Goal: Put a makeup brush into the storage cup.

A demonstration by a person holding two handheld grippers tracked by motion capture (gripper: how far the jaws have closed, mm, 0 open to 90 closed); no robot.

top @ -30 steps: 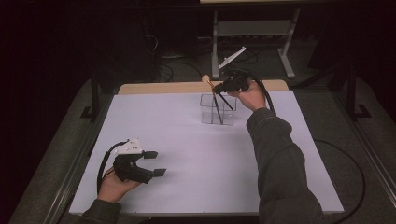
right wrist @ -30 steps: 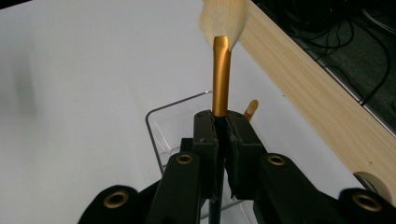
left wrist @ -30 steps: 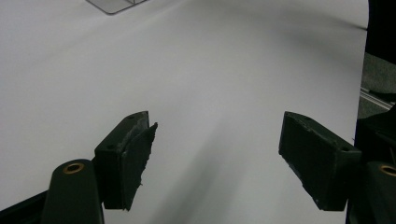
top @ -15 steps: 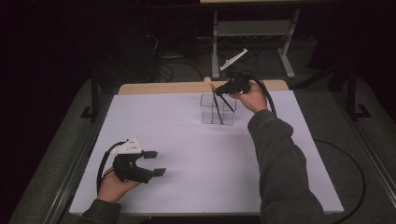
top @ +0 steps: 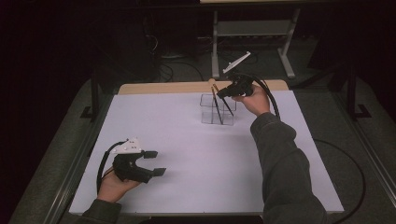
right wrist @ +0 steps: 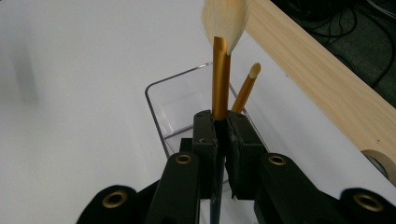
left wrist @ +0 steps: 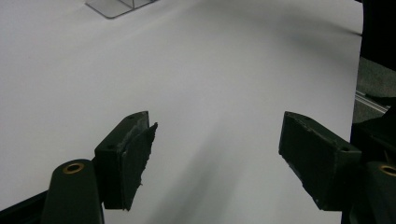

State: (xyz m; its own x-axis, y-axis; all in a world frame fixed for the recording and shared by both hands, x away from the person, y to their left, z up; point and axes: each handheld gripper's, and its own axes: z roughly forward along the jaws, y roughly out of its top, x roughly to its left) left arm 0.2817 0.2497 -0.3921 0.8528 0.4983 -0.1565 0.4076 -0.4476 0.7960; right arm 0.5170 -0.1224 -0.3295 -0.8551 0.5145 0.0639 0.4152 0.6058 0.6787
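Your right gripper [right wrist: 219,128] pinches a makeup brush [right wrist: 221,88] by its gold ferrule; its pale bristles point toward 12 o'clock in the right gripper view. The brush is over the clear acrylic organizer [top: 217,109], which stands at 1 o'clock from the middle of the white table [top: 187,154] in the high view. A second brush [right wrist: 245,88] leans inside the organizer, just beside the first. Your left gripper [top: 152,162] rests at 8 o'clock, jaws spread wide with nothing between.
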